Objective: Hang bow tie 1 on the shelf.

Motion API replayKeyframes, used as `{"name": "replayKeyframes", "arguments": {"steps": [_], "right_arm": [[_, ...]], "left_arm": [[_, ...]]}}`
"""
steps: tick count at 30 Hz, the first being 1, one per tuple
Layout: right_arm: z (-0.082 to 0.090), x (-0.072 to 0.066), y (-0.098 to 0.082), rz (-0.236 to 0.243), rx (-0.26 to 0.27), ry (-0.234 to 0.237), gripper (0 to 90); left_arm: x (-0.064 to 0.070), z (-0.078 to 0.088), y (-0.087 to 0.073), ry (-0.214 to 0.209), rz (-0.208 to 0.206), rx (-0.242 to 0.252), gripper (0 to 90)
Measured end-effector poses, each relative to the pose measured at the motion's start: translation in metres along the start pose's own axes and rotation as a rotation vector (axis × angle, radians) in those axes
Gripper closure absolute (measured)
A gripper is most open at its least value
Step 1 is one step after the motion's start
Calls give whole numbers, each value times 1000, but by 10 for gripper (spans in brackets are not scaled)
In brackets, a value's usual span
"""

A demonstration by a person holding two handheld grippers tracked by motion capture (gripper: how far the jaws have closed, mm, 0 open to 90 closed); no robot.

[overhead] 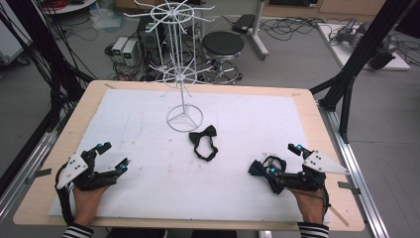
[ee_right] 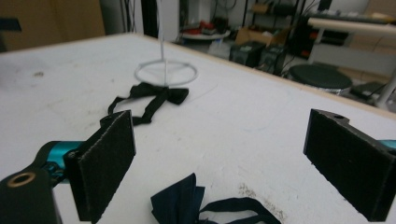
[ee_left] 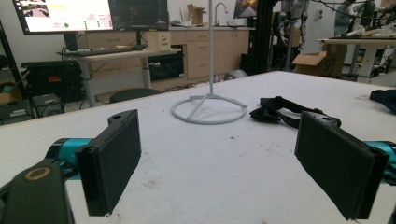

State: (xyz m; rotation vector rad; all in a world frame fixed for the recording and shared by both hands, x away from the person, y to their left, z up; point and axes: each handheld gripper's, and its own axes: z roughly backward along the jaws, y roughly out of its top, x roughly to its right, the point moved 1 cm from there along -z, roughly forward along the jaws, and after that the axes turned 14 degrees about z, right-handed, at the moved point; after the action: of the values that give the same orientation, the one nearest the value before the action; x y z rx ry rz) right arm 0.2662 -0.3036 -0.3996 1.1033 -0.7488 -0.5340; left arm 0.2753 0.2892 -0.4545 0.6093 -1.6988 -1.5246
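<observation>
**Picking up the near bow tie for the wire stand**

Shown nearest is the right gripper (ee_right: 219,158), its jaws held wide apart and empty, with the dark blue bow tie (ee_right: 187,203) lying on the white mat (overhead: 148,193) between and just below them. For a sound grasp, the jaws are best lowered over the knot rather than the loose strap, so that the tie is lifted whole. The left gripper (overhead: 110,157) is likewise open and empty, resting near the mat's left edge, well apart from both ties. Farther off, a black bow tie (overhead: 204,141) is seen flat just beside the ring base of the white wire stand (overhead: 184,119), whose hooked arms are judged the likely hanging place.
</observation>
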Motion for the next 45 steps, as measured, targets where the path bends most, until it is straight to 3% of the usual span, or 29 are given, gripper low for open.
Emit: {"name": "replayKeyframes", "arguments": {"steps": [3,5,7,8,9,10,11,12,13,14,20,21,22,24,27,29,31,32,35,41,45], "right_arm": [[-2,3,5,11,-40,31,84],[-8,6,12,26,-104,90,84],[-10,6,14,39,-125,104,84],[-14,6,17,56,-172,144,84],[-14,6,17,56,-172,144,84],[-17,6,18,76,-230,184,85],[-17,6,18,76,-230,184,85],[-21,5,19,84,-281,216,85],[-21,5,19,84,-281,216,85],[-23,6,19,90,-323,240,85],[-33,5,19,138,-463,317,85],[-33,5,19,138,-463,317,85],[-36,4,19,149,-502,337,86],[-37,4,19,155,-517,343,86],[-39,6,17,150,-535,376,163],[-43,4,14,147,-580,395,163],[-44,4,13,151,-589,401,163],[-47,3,10,160,-626,410,164],[-49,2,8,165,-651,426,178],[-53,1,4,169,-718,445,261],[-54,2,2,167,-742,464,376]], "left_arm": [[0,0,0,0,0,-1,150],[0,0,0,1,0,0,150],[0,0,0,1,1,1,150],[0,0,0,1,0,1,149],[0,0,0,1,0,1,150],[0,0,0,1,-1,1,149],[0,0,0,1,-1,3,149],[0,0,0,1,-1,4,150],[0,0,0,1,0,5,150],[0,0,0,2,0,4,149],[0,0,0,3,-1,5,150],[0,0,0,3,-1,5,150],[0,0,0,3,-2,4,149],[0,0,0,3,-2,5,150],[1,0,0,1,-4,4,150],[1,0,0,1,-7,2,149],[1,0,0,1,-7,2,150],[1,0,0,1,-7,2,150],[1,0,0,1,-7,2,149],[1,0,0,2,-7,3,150],[1,0,0,2,-7,2,150]]}}
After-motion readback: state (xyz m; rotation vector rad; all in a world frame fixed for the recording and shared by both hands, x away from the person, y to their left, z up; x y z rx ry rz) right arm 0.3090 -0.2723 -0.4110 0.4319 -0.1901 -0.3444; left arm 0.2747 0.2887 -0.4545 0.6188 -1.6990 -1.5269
